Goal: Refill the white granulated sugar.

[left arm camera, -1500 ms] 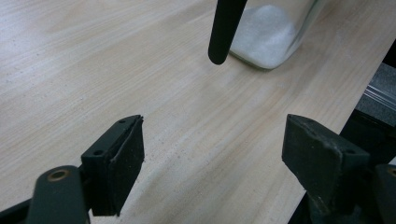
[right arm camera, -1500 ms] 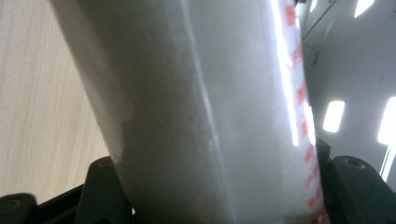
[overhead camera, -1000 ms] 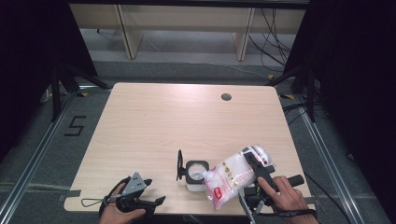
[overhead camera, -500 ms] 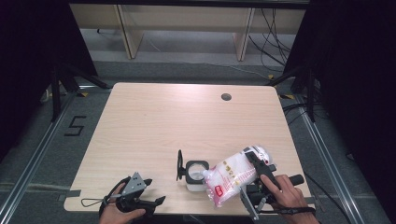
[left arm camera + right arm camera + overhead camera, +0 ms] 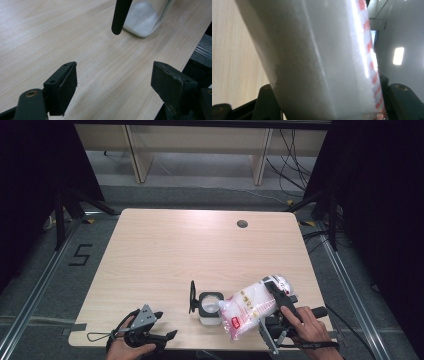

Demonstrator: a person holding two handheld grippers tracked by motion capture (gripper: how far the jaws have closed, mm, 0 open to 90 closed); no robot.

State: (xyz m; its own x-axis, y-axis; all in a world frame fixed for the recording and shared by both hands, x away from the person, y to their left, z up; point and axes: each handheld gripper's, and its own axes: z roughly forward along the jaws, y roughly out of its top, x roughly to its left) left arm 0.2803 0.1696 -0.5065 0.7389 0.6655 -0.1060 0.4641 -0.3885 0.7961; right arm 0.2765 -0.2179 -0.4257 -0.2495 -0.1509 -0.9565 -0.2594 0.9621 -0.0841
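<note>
Nothing has shifted: the right gripper (image 5: 270, 307) still clamps the white bag (image 5: 250, 306), tilted over the open jar (image 5: 210, 306) near the table's (image 5: 200, 245) front edge. Its red label is unreadable. The left gripper (image 5: 113, 82) rests agape, empty.

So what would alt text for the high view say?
At a wooden table's near edge, the right tool tilts a clear bag of white grains over an open jar with its lid flipped up. The left tool rests open nearby.

A lab: bare test table (image 5: 165, 250), floor rails (image 5: 30, 295), loose cables (image 5: 295, 155).
</note>
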